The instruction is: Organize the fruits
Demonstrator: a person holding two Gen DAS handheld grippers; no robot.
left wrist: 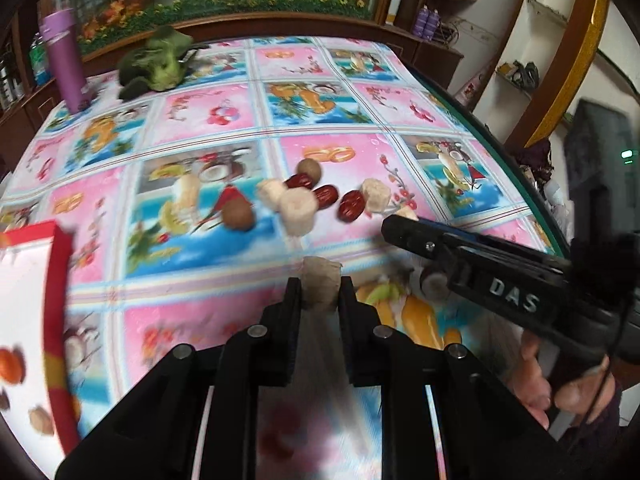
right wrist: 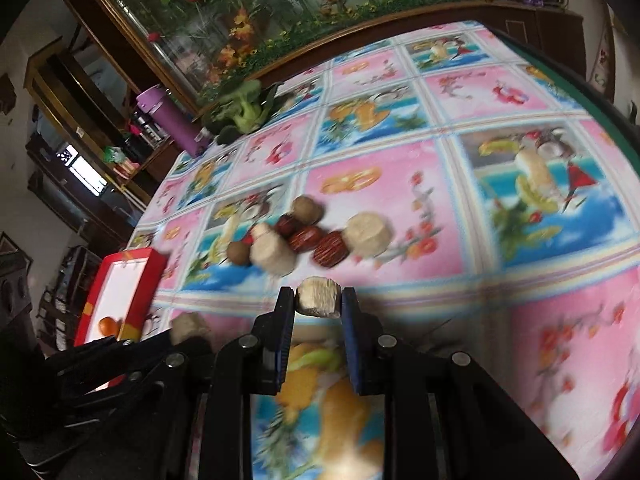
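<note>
Clamping one pale chunk [left wrist: 319, 286] in the left gripper [left wrist: 320, 300] and another pale piece [right wrist: 318, 297] in the right gripper [right wrist: 319, 304], both above the near tablecloth [left wrist: 224, 112], haste toward the red tray [left wrist: 60, 280] at left risks slips.

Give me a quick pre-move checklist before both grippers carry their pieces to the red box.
1. Left gripper shut on a beige chunk: ok.
2. Right gripper shut on a pale chunk: ok.
3. Red box in view, at the table's left: ok.
4. Free space inside the box: ok, a few pieces already in it.
5. Pile of red dates clear of both grippers: ok.
6. Grip firmness: cannot tell, pictures blurred.
</note>
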